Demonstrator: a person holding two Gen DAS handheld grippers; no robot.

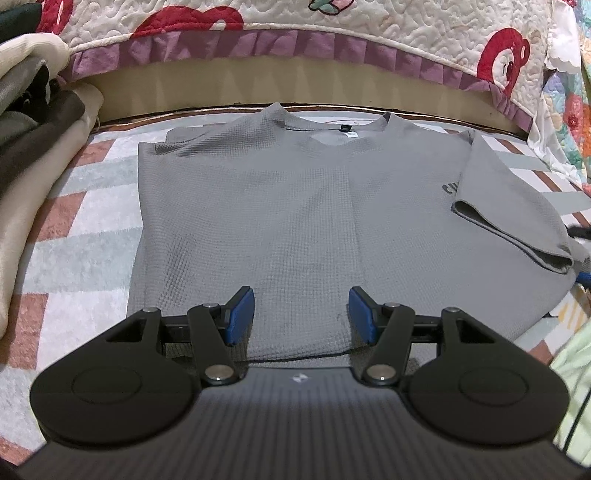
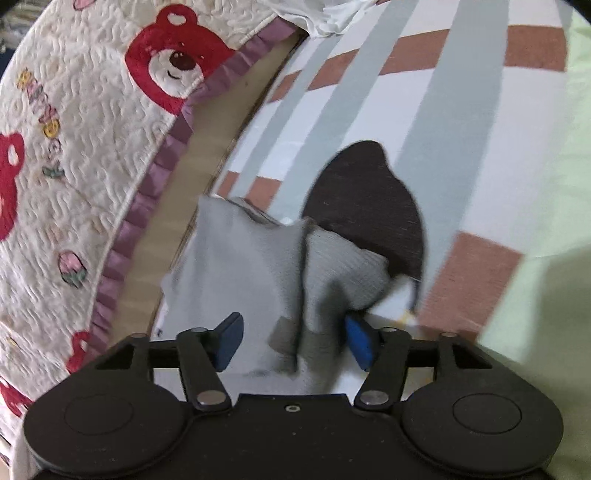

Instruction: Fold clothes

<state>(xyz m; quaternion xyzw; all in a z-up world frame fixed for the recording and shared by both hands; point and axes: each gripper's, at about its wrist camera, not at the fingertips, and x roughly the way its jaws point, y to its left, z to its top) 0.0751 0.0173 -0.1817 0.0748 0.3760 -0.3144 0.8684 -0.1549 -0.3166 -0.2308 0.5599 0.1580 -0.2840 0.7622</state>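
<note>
A grey waffle-knit T-shirt (image 1: pixel 258 206) lies flat on the striped rug (image 1: pixel 81 236), with its collar (image 1: pixel 332 129) at the far side. Its right sleeve (image 1: pixel 509 206) is folded in over the body. My left gripper (image 1: pixel 301 306) hovers open above the hem with nothing between its blue pads (image 1: pixel 243 314). In the blurred right wrist view, the grey sleeve fabric (image 2: pixel 266 258) bunches up between the jaws of my right gripper (image 2: pixel 291 332). The jaws stand wide apart. The left pad (image 2: pixel 229 339) is clear of the cloth, and the right pad (image 2: pixel 358 343) is partly hidden behind it.
A pile of beige and dark clothes (image 1: pixel 33 129) sits at the left. A quilt with red bears (image 1: pixel 332 29) hangs over the bed edge beyond the shirt. A dark brown cloth (image 2: pixel 369 206) lies on the rug past the sleeve, and a light green fabric (image 2: pixel 546 258) at the right.
</note>
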